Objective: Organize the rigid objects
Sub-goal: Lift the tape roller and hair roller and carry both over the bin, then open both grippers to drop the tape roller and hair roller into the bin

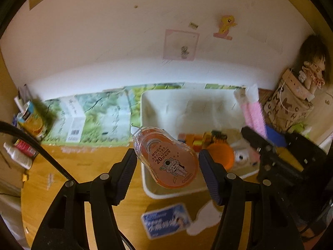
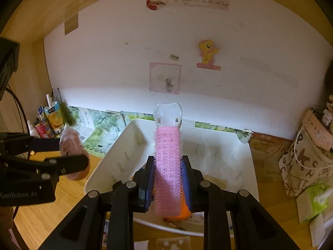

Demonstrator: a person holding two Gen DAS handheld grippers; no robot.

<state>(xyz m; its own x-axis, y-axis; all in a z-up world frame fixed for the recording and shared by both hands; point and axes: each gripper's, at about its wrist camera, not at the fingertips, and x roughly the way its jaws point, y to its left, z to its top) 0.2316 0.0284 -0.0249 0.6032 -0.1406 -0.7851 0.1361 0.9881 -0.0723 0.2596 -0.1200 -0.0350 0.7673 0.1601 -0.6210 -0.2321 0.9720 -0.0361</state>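
Carrying two items toward white bin point(image 2: 239, 152), partly filled with blocks point(image 1: 194, 139); left gripper point(image 1: 167, 162) pinching correction tape point(image 1: 168, 160) over near-left rim; right gripper point(image 2: 168, 179) clamping pink hair roller point(image 2: 168, 166) above interior; blue card point(image 1: 166, 220) awaiting outside.

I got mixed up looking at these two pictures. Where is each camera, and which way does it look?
Left wrist: sits on the left gripper, looking along its fingers at the orange correction tape between them, over the white bin; the right gripper shows too.
Right wrist: sits on the right gripper, looking at the pink hair roller it clamps; the left gripper shows at the left.
Both views share: bin, yellow pony sticker, both grippers.
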